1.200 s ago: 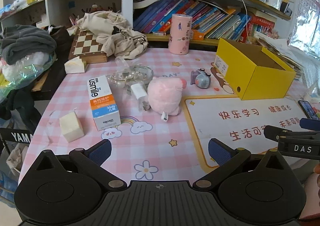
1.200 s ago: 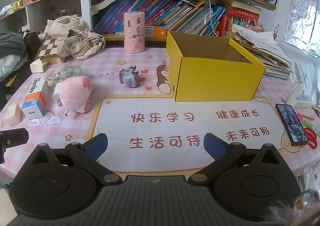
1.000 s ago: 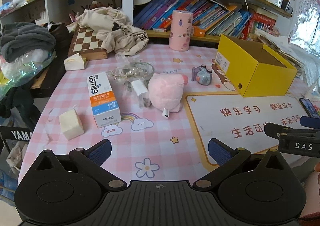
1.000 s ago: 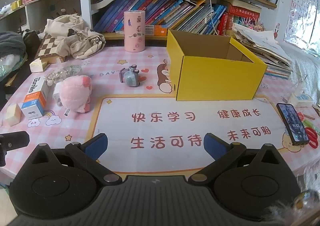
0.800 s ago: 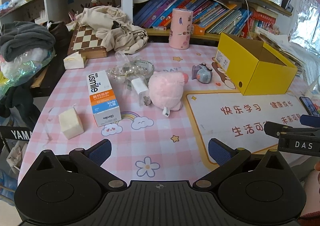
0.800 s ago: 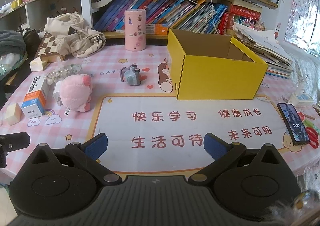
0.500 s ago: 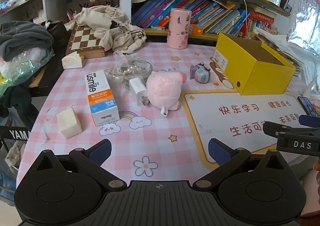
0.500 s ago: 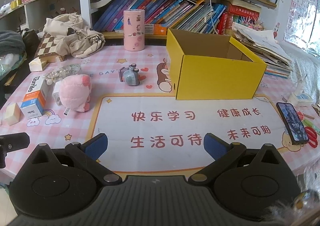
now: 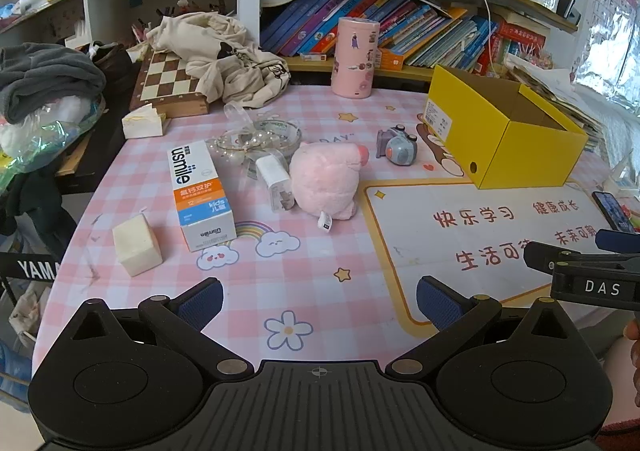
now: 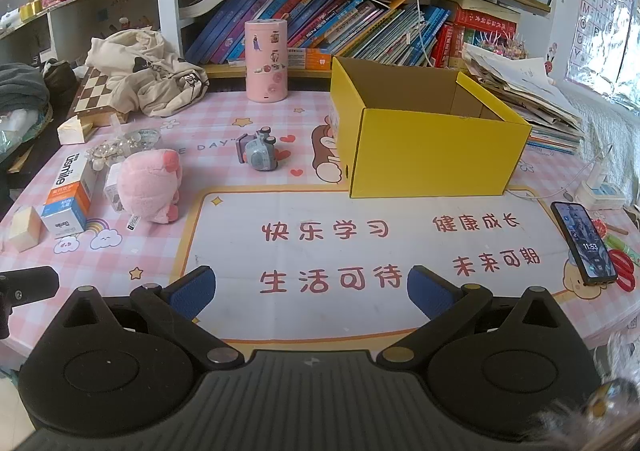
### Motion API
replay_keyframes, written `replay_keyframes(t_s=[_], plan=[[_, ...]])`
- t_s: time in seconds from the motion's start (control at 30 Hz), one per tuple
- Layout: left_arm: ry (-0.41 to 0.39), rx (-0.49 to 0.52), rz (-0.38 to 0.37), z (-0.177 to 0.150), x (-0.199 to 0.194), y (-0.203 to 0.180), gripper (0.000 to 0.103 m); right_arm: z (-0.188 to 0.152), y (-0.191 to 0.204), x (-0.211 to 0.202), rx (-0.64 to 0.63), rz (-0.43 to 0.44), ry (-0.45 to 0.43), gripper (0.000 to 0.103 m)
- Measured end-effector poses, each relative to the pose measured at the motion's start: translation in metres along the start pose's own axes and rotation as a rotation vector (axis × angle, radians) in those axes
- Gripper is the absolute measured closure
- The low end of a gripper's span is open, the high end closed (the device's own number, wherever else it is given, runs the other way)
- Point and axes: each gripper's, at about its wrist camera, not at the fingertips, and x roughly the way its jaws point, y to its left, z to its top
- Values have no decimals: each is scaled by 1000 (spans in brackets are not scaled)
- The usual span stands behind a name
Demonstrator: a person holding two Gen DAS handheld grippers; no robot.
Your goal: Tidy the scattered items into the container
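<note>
An open yellow box stands on the pink checked table, with nothing visible inside it. Scattered to its left lie a pink plush toy, a grey toy camera, a usmile toothpaste box, a small white charger, a pearl string in clear wrap and a cream block. My left gripper hovers open over the near table edge, nothing between its fingers. My right gripper is open above the white mat, also empty.
A pink cylinder, a chessboard under a beige cloth bag and a small tissue box sit at the back. A phone lies at the right edge. Bookshelves rise behind the table; paper stacks sit behind the box.
The left gripper's view drifted slightly, so the items sit a little farther left and nearer. The right gripper is almost still. No object on the table moved.
</note>
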Motion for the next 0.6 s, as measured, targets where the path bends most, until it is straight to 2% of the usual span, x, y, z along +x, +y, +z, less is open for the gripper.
replay_keyframes(t_s=[0.6], plan=[[-1, 5, -1, -2, -4, -3, 0, -1, -3, -5, 8, -4, -2, 0]])
